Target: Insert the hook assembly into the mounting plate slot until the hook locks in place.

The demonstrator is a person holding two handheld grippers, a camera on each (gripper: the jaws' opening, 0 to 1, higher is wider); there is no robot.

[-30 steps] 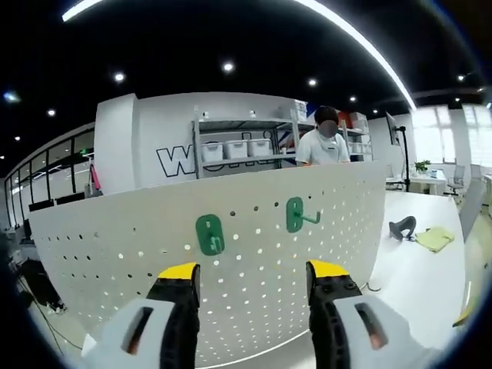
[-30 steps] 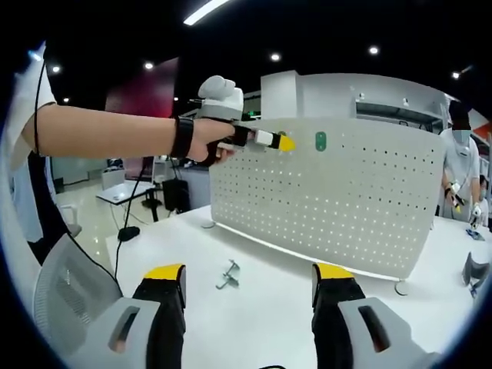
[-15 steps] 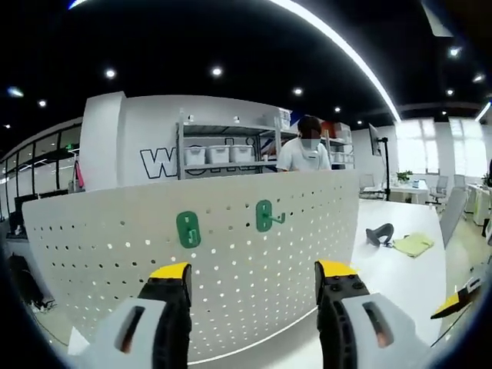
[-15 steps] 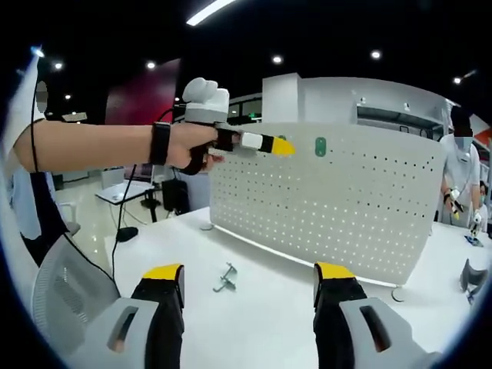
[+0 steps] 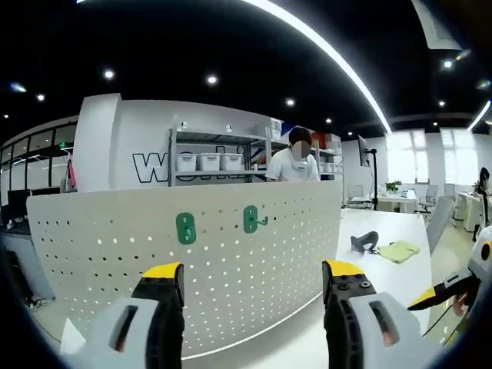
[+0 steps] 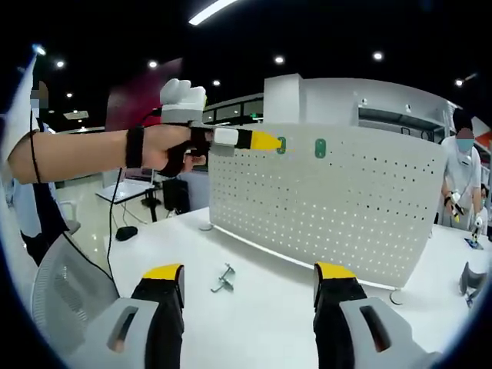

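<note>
A white perforated mounting plate [image 5: 231, 261] [image 6: 346, 207] stands upright on the white table [image 6: 254, 307]. Two green hooks [image 5: 185, 227] [image 5: 252, 219] hang on it side by side near its top edge; the right gripper view shows them as green hooks [image 6: 281, 144] [image 6: 320, 147]. A loose metal hook piece [image 6: 223, 278] lies on the table in front of the plate. My left gripper [image 5: 250, 280] is open and empty, held back from the plate; the right gripper view shows that left gripper [image 6: 254, 140] in a hand, left of the hooks. My right gripper [image 6: 250, 280] is open above the table.
A person [image 5: 296, 157] stands behind the plate by grey shelving [image 5: 215, 157] with white bins. A dark tool [image 5: 361, 242] and a yellow cloth [image 5: 400, 250] lie on the table past the plate's right end. An office chair [image 6: 65, 296] is at the left.
The left gripper has drawn back from the plate, so the plate and hooks look smaller and farther. In the right gripper view it moved left, uncovering the first green hook.
</note>
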